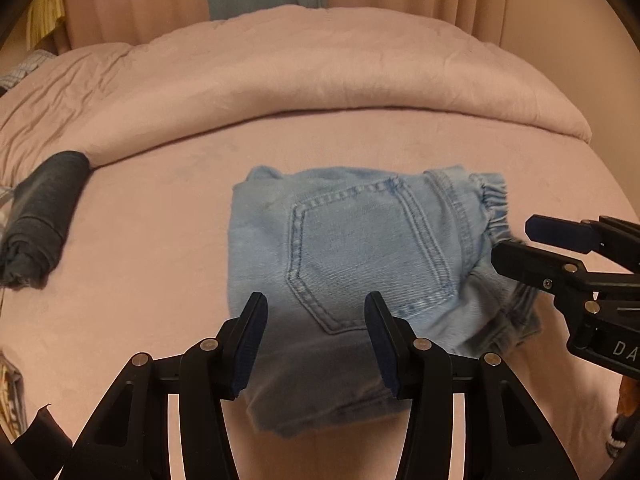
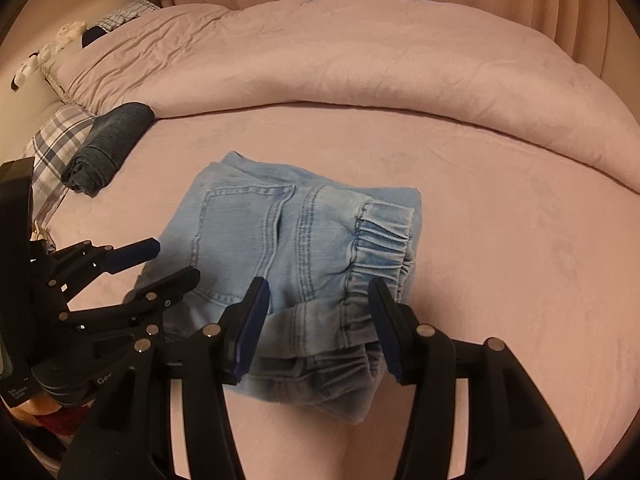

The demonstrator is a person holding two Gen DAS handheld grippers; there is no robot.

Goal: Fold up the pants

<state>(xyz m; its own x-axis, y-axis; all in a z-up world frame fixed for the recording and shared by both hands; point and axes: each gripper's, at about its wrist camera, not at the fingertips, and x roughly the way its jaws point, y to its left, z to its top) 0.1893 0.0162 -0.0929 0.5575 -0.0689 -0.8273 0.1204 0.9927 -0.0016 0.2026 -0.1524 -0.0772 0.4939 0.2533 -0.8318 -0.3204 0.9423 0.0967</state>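
My left gripper [image 1: 316, 344] tilts steeply down, jaws parted and empty above the near edge of the folded light-blue denim pants [image 1: 360, 248]. My right gripper [image 2: 320, 328] is angled likewise, released, over their gathered elastic waistband [image 2: 384, 240]. The pants lie square on the soft pink bedsheet [image 2: 520, 260], well apart from a rolled dark-grey garment [image 1: 40, 216].

"DA" on right tongs [image 1: 510, 242], "Ge" on left tongs [image 2: 176, 262]

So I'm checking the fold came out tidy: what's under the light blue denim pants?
The light blue denim pants lie folded on the pink bedsheet. Only sheet shows around them; their inner layers are covered.
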